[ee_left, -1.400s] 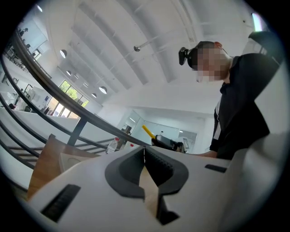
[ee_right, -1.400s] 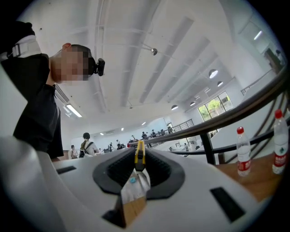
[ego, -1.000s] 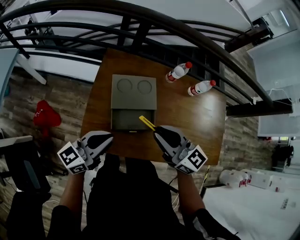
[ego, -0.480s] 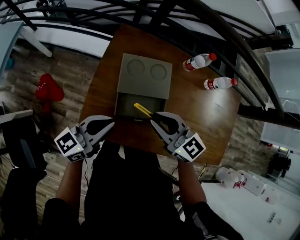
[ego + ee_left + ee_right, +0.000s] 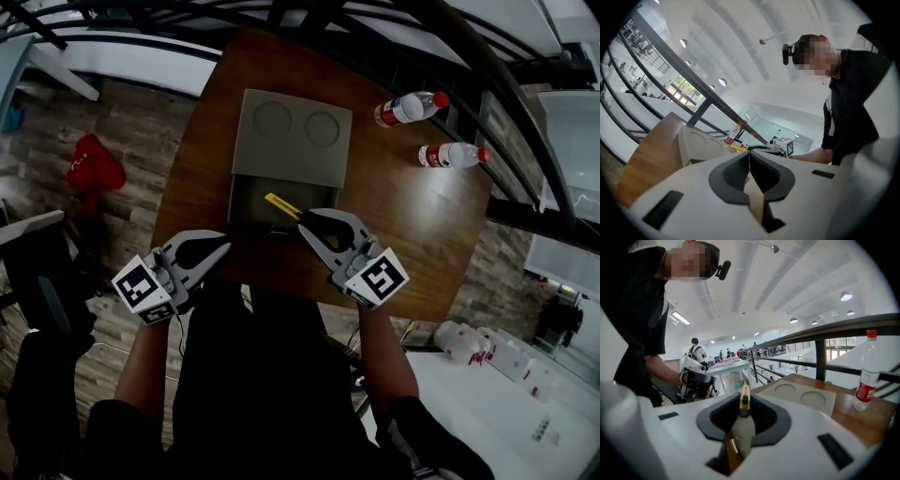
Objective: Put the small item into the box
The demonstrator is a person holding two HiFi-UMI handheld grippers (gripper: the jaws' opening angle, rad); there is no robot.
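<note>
Step in hand: carrying the small item to the box, release not yet made. The right hand-held gripper (image 5: 302,218) is clamped on a slim yellow item (image 5: 279,206) with a dark section. The right gripper view shows the jaws pressed against its near end (image 5: 745,401), with the rest projecting forward past the tips. In the head view the free end of the item lies across the open compartment (image 5: 251,201) of the grey box (image 5: 292,141), at the side nearest the person. Whether it hangs above the opening or has entered it cannot be determined from these views. The left hand-held gripper (image 5: 214,251) is held at the near edge of the worktop (image 5: 403,225), to the left of the box and apart from it. Its jaws are together with nothing between them, as the left gripper view confirms (image 5: 749,164). Containers: the box presents a flat top panel with two round recesses, both vacant, and the darker open compartment below it. No contents can be made out there apart from the overlapping item. Two bottles (image 5: 408,109) with red caps lie on their sides at the far right of the worktop, well apart from the box — not part of this step. Assessment of the next move: the item should be brought fully over the opening and lowered clear of the box's near wall before the jaws part. The item is long relative to the opening, so it is likely to need lining up with the opening — otherwise one end may catch on the rim.
</note>
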